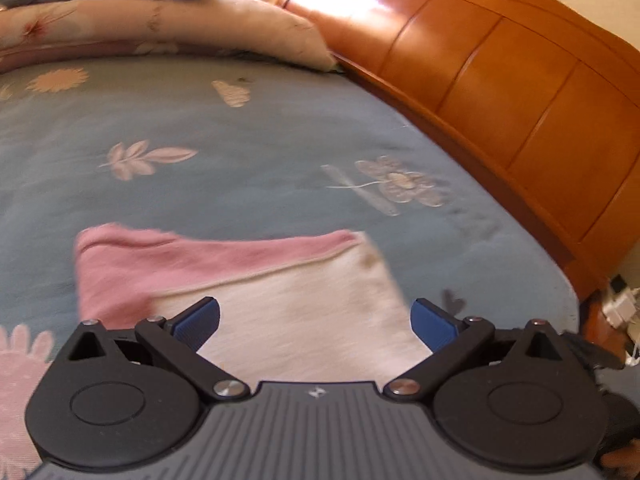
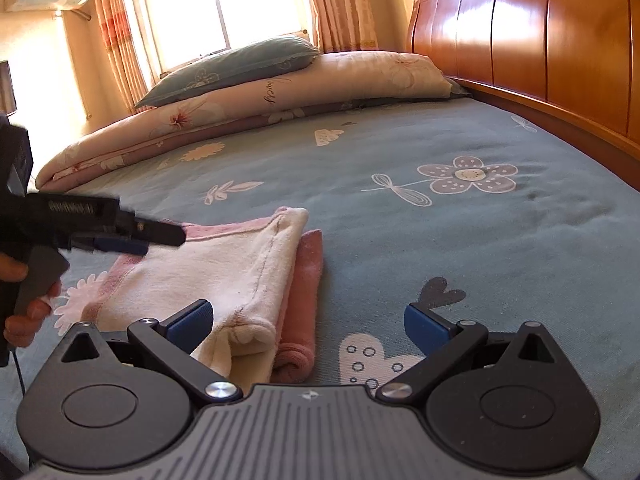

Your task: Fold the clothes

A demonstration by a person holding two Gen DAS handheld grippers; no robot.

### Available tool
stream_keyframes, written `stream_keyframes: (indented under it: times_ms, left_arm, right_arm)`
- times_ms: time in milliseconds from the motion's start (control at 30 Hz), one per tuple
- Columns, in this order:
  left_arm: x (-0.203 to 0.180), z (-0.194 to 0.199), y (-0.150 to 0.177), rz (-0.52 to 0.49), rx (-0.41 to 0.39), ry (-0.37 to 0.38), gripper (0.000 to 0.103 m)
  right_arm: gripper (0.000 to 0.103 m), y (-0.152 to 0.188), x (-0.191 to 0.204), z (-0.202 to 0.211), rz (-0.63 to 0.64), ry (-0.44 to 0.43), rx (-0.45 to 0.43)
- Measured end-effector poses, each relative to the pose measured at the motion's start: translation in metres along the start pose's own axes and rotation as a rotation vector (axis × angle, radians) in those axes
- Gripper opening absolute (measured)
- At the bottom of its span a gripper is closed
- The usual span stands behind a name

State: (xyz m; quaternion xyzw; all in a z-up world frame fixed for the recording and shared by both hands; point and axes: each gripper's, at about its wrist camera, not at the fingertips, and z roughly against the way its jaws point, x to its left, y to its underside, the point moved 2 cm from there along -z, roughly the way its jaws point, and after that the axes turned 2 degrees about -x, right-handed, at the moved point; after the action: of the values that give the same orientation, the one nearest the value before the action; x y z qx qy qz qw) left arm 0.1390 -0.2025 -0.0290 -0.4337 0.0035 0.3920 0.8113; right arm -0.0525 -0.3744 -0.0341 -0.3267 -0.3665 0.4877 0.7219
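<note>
Both grippers spread wide over a folded pink-and-cream garment (image 2: 224, 276) on the bed (image 2: 400, 240).

L gripper (image 1: 315, 322): blue pads (image 1: 198, 322) far apart, nothing btwn them – released, hovering above the cloth's cream panel; view is blurred. R gripper (image 2: 308, 326): also released, its L pad just over the folded edge nearest the camera, its R pad over bare sheet by a grey heart print. Garment lies flat in a stacked fold, cream layer on top w/ pink layer showing along its R side and far edge. In the R wrist view the L gripper comes in from the left above the cloth's far L part – a hand (image 2: 24, 300) grips its handle. Pillows (image 2: 248, 80) at the far end, wooden headboard (image 2: 540, 40) to the R.
</note>
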Motion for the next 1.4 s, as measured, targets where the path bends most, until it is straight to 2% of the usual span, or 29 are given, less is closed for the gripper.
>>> stream_keyframes:
  times_ms: [167, 333, 500, 600, 733, 833, 933, 1100, 1267, 1400]
  left_arm:
    - [-0.025, -0.018, 0.004, 0.006, 0.03, 0.061, 0.1]
    - [-0.045, -0.032, 0.004, 0.073, 0.055, 0.194, 0.1]
    - [-0.063, -0.062, 0.007, 0.063, 0.134, 0.249, 0.1]
    - [-0.071, -0.076, 0.012, 0.033, 0.161, 0.254, 0.101]
    - [-0.071, -0.07, 0.011, 0.048, 0.158, 0.257, 0.101]
    - [-0.065, -0.045, 0.006, 0.039, 0.125, 0.233, 0.101]
    - [-0.054, -0.016, 0.001, 0.021, 0.081, 0.167, 0.102]
    - [-0.009, 0.031, 0.004, 0.137, 0.052, 0.059, 0.102]
    - [0.039, 0.065, 0.023, 0.271, 0.04, -0.051, 0.102]
    - [0.057, 0.083, 0.041, 0.309, 0.063, -0.117, 0.102]
  right_arm:
    - [0.103, 0.0, 0.0, 0.001, -0.004, -0.005, 0.0]
    - [0.103, 0.001, -0.003, 0.002, -0.009, -0.015, 0.003]
    - [0.103, 0.003, -0.004, 0.003, -0.008, -0.024, 0.01]
    - [0.103, 0.003, -0.005, 0.001, -0.01, -0.025, 0.017]
    - [0.103, 0.004, -0.006, -0.001, -0.011, -0.022, 0.03]
    - [0.103, 0.005, -0.007, -0.001, -0.017, -0.023, 0.035]
    - [0.103, 0.005, -0.007, -0.002, -0.026, -0.027, 0.037]
    - [0.103, 0.004, -0.009, -0.001, -0.06, -0.041, 0.028]
    - [0.103, 0.004, -0.015, 0.0, -0.128, -0.086, 0.017]
    - [0.103, 0.004, -0.019, -0.007, -0.178, -0.105, 0.03]
